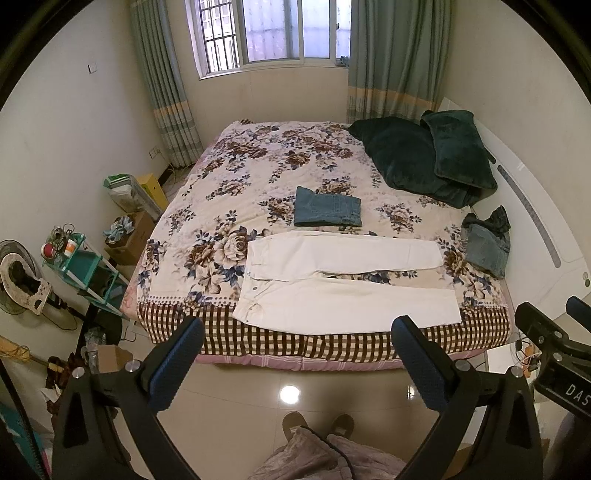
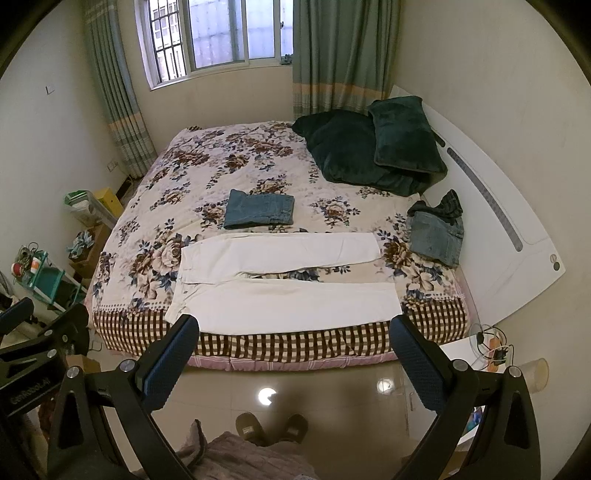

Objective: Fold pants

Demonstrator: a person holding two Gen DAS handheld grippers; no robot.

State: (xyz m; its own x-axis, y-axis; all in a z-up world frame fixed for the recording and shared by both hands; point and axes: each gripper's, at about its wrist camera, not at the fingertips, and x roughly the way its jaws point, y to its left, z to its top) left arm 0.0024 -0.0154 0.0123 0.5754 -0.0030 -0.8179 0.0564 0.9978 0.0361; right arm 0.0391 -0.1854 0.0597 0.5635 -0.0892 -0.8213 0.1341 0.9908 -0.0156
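Both hand-held grippers, left (image 1: 297,363) and right (image 2: 295,363), gape wide, empty; white pants (image 1: 343,284) overhang bed (image 1: 354,343) edge, might slide off when pulled.

Left wrist view: high, well back from the bed (image 1: 207,192), facing it past the open left tool (image 1: 295,334).
Right wrist view: same stance, just rightward.
Shared: bed, window (image 2: 218,33).
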